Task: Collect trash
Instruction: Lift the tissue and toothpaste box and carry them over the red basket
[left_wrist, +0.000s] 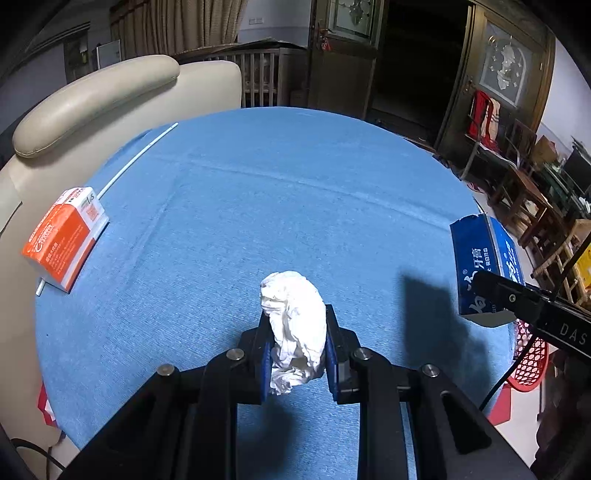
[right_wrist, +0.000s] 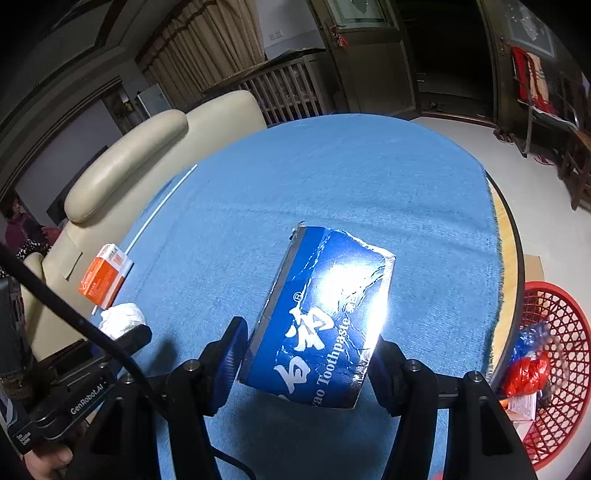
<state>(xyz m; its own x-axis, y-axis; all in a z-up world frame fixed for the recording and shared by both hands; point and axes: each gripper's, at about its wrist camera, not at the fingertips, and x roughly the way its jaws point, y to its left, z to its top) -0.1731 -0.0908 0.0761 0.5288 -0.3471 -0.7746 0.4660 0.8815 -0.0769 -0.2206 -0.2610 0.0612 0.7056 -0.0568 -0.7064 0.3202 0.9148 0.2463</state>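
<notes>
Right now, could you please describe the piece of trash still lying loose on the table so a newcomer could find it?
On the round table under the blue cloth, look to the edge nearest the cream leather armchair. There lies a small orange-and-white cardboard box on a thin white stick. It is the only orange item, and neither gripper holds it.

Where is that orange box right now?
The orange box lies on the blue tablecloth at the table's far left edge, beside the cream chair, resting on a thin white stick.
</notes>
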